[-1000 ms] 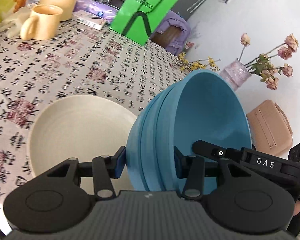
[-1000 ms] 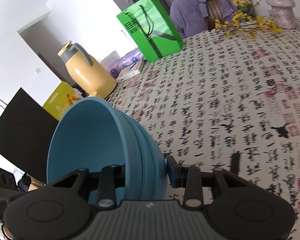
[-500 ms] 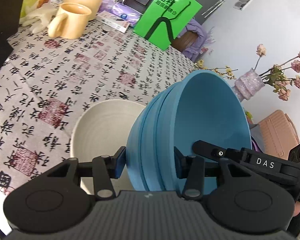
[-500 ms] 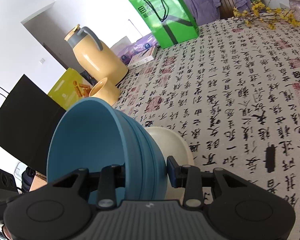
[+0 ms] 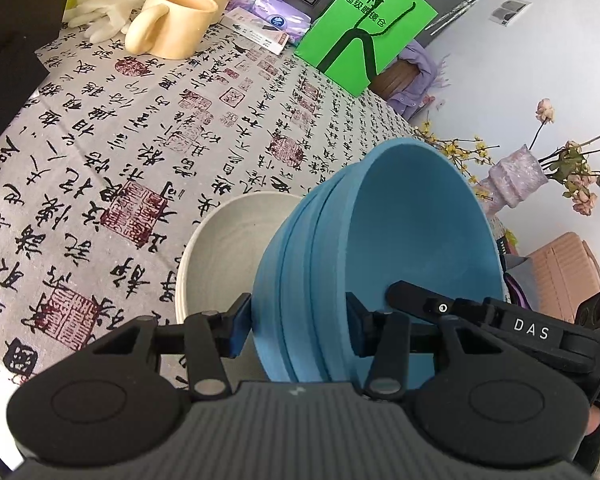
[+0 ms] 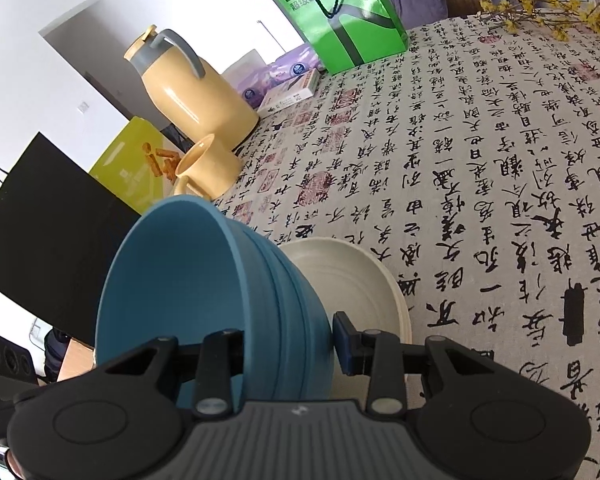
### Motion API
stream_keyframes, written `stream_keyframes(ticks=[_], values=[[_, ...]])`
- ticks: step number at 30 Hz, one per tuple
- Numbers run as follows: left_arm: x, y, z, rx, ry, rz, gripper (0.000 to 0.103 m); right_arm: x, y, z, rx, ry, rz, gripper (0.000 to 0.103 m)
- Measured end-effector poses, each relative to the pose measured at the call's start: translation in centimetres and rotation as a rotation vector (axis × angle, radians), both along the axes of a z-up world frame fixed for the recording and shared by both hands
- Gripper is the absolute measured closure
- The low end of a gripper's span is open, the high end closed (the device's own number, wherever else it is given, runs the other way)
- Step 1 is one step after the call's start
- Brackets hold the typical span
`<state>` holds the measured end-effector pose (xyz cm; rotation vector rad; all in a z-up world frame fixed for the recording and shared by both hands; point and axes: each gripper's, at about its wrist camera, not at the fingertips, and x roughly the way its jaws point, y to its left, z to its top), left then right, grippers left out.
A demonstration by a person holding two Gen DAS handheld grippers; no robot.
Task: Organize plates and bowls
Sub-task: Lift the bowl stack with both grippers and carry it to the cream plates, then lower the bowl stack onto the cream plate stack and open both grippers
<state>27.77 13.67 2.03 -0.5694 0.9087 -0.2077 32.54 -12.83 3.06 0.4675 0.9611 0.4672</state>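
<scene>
A stack of blue bowls (image 5: 380, 248) hangs tilted on its side above the table, held from two sides. My left gripper (image 5: 300, 326) is shut on the stack's wall, one finger outside and one inside. My right gripper (image 6: 284, 348) is shut on the opposite side of the blue bowls (image 6: 204, 280), and its black finger (image 5: 420, 300) shows inside the bowl in the left wrist view. A cream bowl (image 5: 228, 248) sits on the tablecloth just behind and below the stack; the right wrist view shows the same cream bowl (image 6: 352, 280) partly hidden by it.
A yellow mug (image 5: 172, 20) and a yellow jug (image 6: 192, 92) stand at the far left. A green paper bag (image 5: 364, 28), a small box (image 6: 292, 92) and tissue packs sit at the back. A vase of flowers (image 5: 516, 176) stands right. A black bag (image 6: 40, 216) borders the left edge.
Both grippers have carried the blue stack sideways and slightly lower across the table. The cream bowl has come in behind the stack, and into the right wrist view. The grips are unchanged.
</scene>
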Motion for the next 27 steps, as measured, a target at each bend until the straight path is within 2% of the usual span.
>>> stream_keyframes(ticks=[3, 7, 9, 10, 13, 27], values=[[0.3, 0.2, -0.1, -0.006, 0.0, -0.003, 0.053, 0.4, 0.2, -0.1, -0.003, 0.002, 0.005, 0.069], [0.6, 0.6, 0.2, 0.001, -0.037, 0.007, 0.047, 1.3, 0.3, -0.2, 0.023, 0.009, -0.017, 0.062], [0.4, 0.6, 0.8, 0.015, -0.081, 0.009, 0.034, 1.5, 0.5, 0.2, 0.012, -0.019, -0.018, 0.055], [0.4, 0.6, 1.0, 0.022, -0.096, 0.007, 0.033, 1.5, 0.6, 0.5, 0.005, -0.036, -0.022, 0.055], [0.5, 0.4, 1.4, 0.06, -0.116, -0.001, 0.033, 1.8, 0.8, 0.8, -0.012, -0.061, -0.018, 0.055], [0.5, 0.5, 1.4, 0.061, -0.111, 0.001, 0.033, 1.5, 0.5, 0.7, -0.003, -0.055, -0.021, 0.055]])
